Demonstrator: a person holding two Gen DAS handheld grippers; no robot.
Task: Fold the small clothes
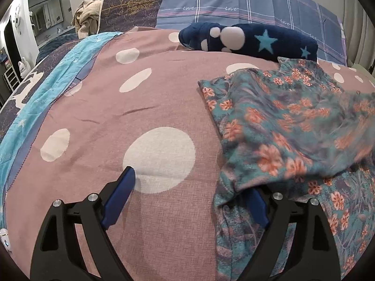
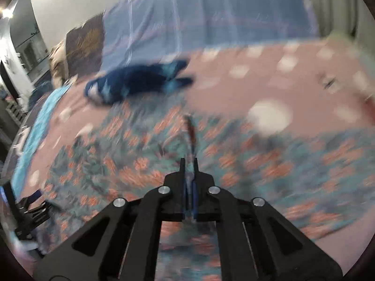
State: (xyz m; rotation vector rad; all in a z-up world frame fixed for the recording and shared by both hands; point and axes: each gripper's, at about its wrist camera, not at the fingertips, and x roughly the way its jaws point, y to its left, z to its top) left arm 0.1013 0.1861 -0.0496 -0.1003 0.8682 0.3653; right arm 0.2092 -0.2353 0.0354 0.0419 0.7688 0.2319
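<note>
A teal floral garment (image 1: 288, 126) with orange flowers lies on the pink dotted bedspread (image 1: 140, 107), at the right of the left wrist view. A raised flap of it is blurred and drapes over my left gripper's right finger. My left gripper (image 1: 187, 189) is open over the bedspread at the garment's left edge. In the blurred right wrist view the garment (image 2: 140, 164) spreads below my right gripper (image 2: 189, 164), whose jaws are shut on a thin fold of this garment. The left gripper shows at the lower left there (image 2: 35, 208).
A dark blue fleece item (image 1: 248, 39) with stars and white dots lies at the far side; it also shows in the right wrist view (image 2: 138, 79). Blue plaid pillows (image 1: 234, 0) and a dark tree-print pillow (image 1: 131, 4) stand behind. A blue sheet edge (image 1: 46, 93) runs at left.
</note>
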